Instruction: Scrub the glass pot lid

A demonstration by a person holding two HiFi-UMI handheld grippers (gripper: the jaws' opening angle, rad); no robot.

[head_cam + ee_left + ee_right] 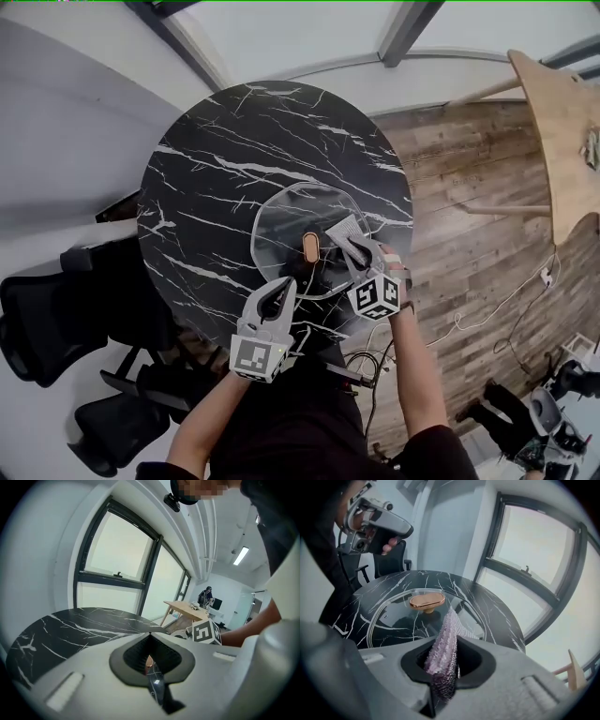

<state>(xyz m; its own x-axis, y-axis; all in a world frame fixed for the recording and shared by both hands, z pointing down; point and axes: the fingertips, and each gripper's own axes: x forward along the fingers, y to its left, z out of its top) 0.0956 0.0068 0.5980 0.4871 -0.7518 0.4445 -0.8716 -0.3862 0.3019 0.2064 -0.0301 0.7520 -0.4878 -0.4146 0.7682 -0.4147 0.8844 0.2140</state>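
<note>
We are looking at a black bench [216, 169] showing white marble veins, a clear glass lid [286, 216] with a copper knob [311, 247], a lilac mesh cloth [443, 651], and the grey left gripper [279, 291] and right gripper [356, 248] carrying black-and-white square markers.

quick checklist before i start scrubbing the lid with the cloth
1. Left tongs holding the lid: ok, shut on its near rim.
2. Cloth in the right tongs: ok, clamped, free end sticking out.
3. Cloth touching the glass: cannot tell.
4. Knob clear of the cloth: ok, they are apart.
5. Lid over the table: ok, though close to the near edge.
6. Lid lying flat: cannot tell.
</note>
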